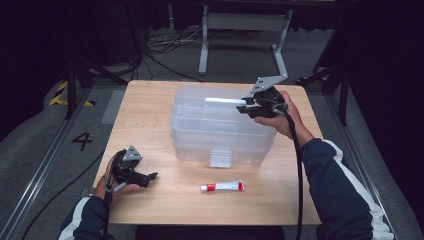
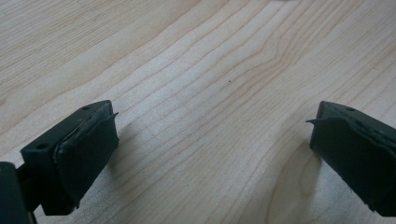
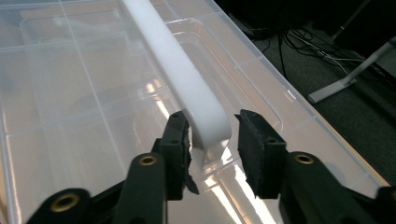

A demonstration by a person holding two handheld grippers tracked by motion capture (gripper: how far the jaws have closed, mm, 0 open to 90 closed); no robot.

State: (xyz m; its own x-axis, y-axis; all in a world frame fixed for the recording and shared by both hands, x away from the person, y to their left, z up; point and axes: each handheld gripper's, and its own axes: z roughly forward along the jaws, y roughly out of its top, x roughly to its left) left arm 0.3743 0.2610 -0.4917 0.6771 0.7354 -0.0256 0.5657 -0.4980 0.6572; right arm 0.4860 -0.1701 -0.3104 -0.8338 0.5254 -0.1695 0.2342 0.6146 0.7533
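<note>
A clear plastic compartment box stands in the middle of the wooden table, with a white handle raised above its lid. My right gripper is at the handle's right end. In the right gripper view its jaws stand either side of the handle: the left one touches it, the right one is a little apart, so the gripper is open. My left gripper rests low at the table's front left. It is open with only bare wood between its jaws.
A small white and red tube lies on the table in front of the box. The box has a latch on its front face. Beyond the table's far edge there are cables and a metal stand on the floor.
</note>
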